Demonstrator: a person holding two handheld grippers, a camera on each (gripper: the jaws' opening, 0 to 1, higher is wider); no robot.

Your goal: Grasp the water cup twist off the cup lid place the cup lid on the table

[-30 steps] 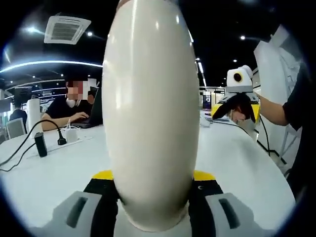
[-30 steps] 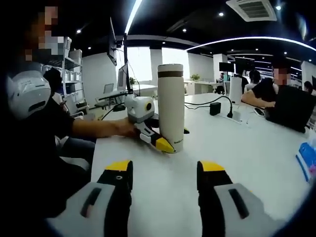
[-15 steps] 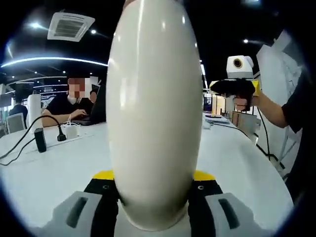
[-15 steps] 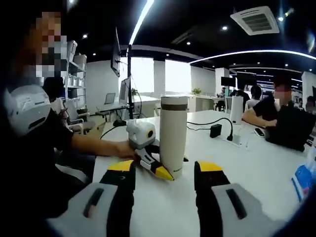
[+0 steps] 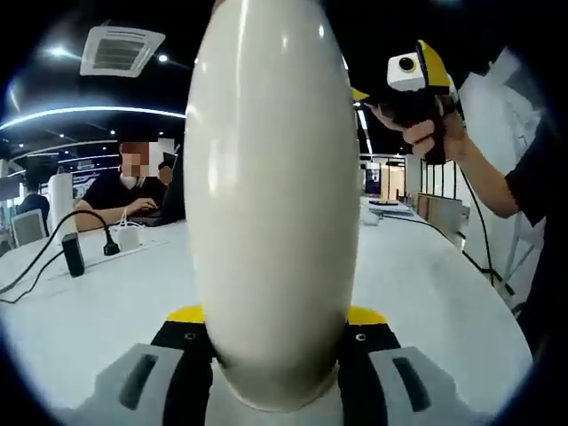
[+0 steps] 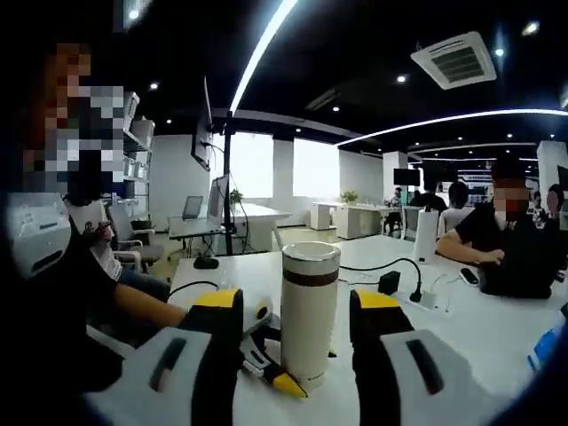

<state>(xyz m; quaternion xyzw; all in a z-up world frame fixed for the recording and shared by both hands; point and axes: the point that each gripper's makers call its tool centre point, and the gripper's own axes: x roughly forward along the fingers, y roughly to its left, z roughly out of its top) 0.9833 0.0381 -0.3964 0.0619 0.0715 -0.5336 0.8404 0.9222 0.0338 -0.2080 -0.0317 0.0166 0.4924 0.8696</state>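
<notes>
The cream thermos cup (image 6: 309, 312) stands upright on the white worktop (image 6: 497, 342), its base clamped by the left gripper (image 5: 273, 330), lid (image 6: 311, 259) centred between the right gripper (image 6: 295, 306)'s open jaws.

water cup (image 5: 271, 204) top cut off; it hides the left gripper (image 5: 273, 342) jaw gap.

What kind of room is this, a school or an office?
Most likely an open office. A person works at a laptop on a long white table, monitors stand on desks behind, and a ceiling air vent hangs overhead.
</notes>
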